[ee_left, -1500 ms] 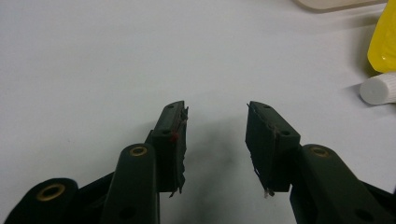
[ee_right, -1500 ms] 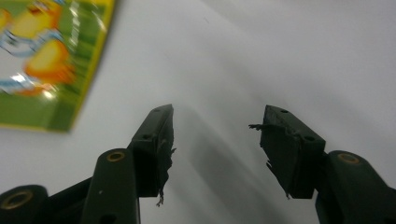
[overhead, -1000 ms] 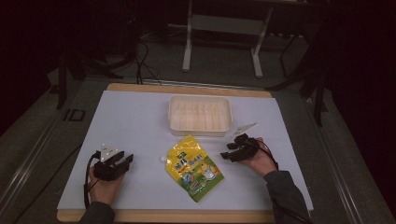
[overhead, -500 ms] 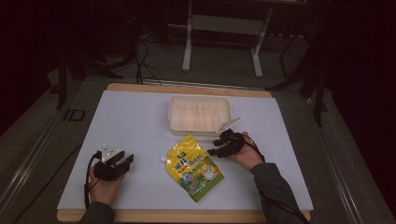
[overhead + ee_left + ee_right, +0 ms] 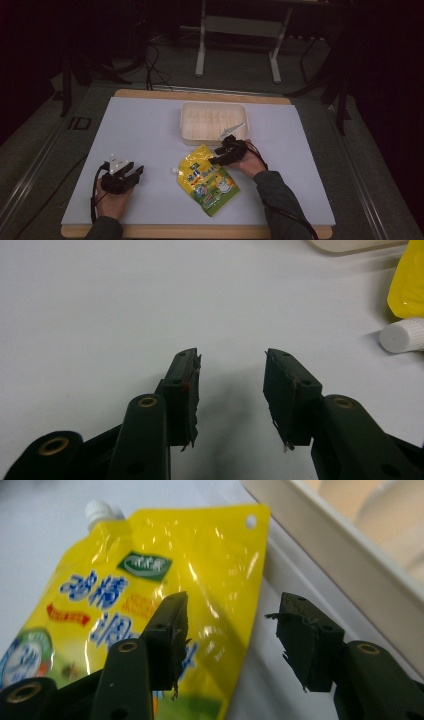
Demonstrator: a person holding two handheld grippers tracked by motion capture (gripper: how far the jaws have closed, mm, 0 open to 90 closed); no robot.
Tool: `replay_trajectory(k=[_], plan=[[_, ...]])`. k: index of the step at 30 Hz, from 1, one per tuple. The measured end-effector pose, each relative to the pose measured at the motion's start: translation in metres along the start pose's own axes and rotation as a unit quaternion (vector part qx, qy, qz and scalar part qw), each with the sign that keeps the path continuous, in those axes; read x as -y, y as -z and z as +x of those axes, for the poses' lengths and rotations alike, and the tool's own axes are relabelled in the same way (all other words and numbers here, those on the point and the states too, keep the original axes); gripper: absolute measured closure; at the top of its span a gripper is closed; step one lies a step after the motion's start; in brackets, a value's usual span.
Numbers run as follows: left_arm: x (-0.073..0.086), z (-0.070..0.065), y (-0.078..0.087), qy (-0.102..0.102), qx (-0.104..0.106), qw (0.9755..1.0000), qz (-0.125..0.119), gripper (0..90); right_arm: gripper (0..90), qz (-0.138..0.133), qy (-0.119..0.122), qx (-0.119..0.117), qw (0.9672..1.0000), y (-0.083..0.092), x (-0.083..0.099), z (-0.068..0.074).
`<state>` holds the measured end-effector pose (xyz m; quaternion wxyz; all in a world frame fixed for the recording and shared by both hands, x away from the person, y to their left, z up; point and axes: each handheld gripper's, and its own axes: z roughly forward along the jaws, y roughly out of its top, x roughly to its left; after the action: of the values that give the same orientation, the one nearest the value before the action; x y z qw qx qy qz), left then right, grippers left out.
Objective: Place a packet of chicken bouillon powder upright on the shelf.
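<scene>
A yellow spouted pouch [image 5: 207,179] with a white cap [image 5: 174,170] lies flat on the white table mat. My right gripper [image 5: 214,156] stands open at the pouch's upper right edge, one jaw over the pouch [image 5: 150,595], the other over bare mat beside the tray. Near the mat's front left my left gripper [image 5: 134,172] rests open on bare mat, jaws pointing right toward the pouch. In the left gripper view, that gripper [image 5: 231,377] holds nothing, and the cap [image 5: 401,335] and a corner of the pouch [image 5: 407,282] show at the far right.
A shallow cream tray [image 5: 190,131] with moulded compartments sits at the back centre, its wall [image 5: 340,550] just right of my right gripper. The mat lies on a wooden table [image 5: 200,96]. Metal stand legs [image 5: 202,45] stand on the dark floor behind.
My right gripper has moved left from the mat's right side to the pouch's upper right edge. The left gripper has stayed put.
</scene>
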<state>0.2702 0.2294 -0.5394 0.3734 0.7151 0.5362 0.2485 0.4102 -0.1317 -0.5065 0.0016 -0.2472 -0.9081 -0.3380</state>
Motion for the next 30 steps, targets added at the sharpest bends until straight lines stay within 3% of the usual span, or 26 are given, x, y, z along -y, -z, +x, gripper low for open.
replay_trajectory(k=[9, 12, 15, 19, 21, 25, 30], plan=[[0.0, 0.0, 0.0, -0.002, 0.001, 1.0, -0.001, 57.1, 46.5, -0.003, -0.02, -0.007, 0.9998, -0.02, -0.014, -0.003], [0.0, -0.001, 0.0, -0.003, 0.001, 1.0, -0.002, 57.1, 49.8, -0.001, -0.019, -0.012, 0.9997, -0.026, -0.016, -0.002], [0.0, -0.001, 0.001, -0.004, 0.0, 1.0, -0.002, 57.1, 58.6, 0.001, -0.011, -0.008, 0.9999, -0.031, -0.016, 0.001], [0.0, -0.001, 0.001, -0.005, -0.001, 1.0, -0.002, 57.0, 80.6, -0.02, -0.016, -0.012, 0.9996, -0.023, -0.013, -0.001], [0.0, -0.001, 0.0, -0.005, -0.001, 1.0, -0.002, 57.0, 86.9, -0.026, -0.01, -0.015, 0.9995, -0.019, -0.012, -0.001], [0.0, -0.001, 0.001, -0.005, -0.002, 1.0, -0.002, 56.9, 90.0, -0.02, 0.003, 0.001, 0.9998, -0.015, -0.01, 0.002], [0.0, -0.001, 0.001, -0.003, -0.002, 1.0, -0.002, 56.9, 90.0, -0.016, 0.002, 0.018, 0.9997, -0.007, -0.005, 0.0]])
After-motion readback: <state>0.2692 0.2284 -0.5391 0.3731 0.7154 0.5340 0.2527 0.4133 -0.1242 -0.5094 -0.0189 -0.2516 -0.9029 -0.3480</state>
